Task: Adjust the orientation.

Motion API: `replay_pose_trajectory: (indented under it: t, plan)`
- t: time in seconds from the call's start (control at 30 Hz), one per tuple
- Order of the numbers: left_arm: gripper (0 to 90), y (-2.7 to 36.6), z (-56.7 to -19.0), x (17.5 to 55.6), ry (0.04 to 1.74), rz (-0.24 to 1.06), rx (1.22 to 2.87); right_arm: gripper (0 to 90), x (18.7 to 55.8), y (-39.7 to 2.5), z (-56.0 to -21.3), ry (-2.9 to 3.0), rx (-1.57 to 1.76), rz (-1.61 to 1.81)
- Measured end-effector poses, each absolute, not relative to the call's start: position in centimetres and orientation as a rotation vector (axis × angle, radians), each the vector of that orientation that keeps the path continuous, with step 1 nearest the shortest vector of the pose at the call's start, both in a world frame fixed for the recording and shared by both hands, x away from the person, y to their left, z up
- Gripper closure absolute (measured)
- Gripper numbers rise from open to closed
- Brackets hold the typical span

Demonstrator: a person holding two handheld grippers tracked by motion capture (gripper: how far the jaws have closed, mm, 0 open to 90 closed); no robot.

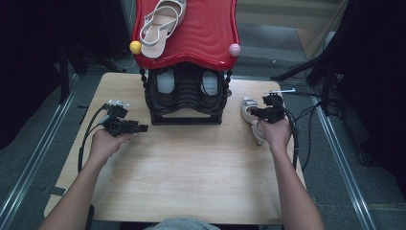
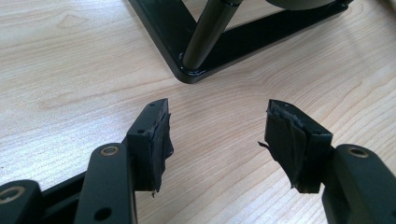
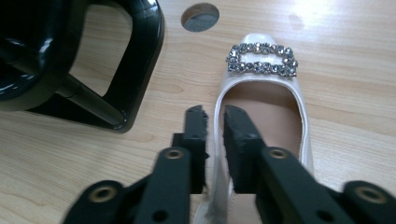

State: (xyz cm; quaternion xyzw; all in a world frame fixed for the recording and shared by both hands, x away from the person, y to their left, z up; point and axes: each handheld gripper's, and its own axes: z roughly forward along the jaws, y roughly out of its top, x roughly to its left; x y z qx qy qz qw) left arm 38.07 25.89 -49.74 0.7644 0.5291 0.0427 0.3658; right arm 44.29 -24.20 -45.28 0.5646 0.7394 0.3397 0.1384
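A pale flat shoe (image 3: 275, 121) with a rhinestone buckle (image 3: 261, 59) lies on the wooden table (image 1: 191, 163), to the right of a black shoe rack (image 1: 186, 98). My right gripper (image 3: 215, 122) is shut on the shoe's left side wall, one jaw outside and one inside. In the high view the right gripper (image 1: 265, 112) sits over that shoe (image 1: 249, 115). My left gripper (image 2: 217, 128) is open above bare wood, just in front of the rack's base corner (image 2: 189, 72); in the high view the left gripper (image 1: 136, 128) is left of the rack. A matching strappy sandal (image 1: 160, 24) rests on the rack's red top (image 1: 206, 33).
Two shoes sit on the rack's lower shelf (image 1: 186, 84). A yellow knob (image 1: 135, 47) and a pink knob (image 1: 234, 49) mark the red top's front corners. A round hole (image 3: 200, 17) is in the table beyond the shoe. Metal rails and cables flank the table.
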Motion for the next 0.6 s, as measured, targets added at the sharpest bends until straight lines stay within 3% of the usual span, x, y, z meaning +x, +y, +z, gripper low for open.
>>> replay_pose_trajectory:
  t: [0.6]
  plan:
    - [41.3,25.8,-49.9,38.1,1.358,0.108,1.975,77.1,44.7,-23.2,-48.7,2.160,1.660,0.907]
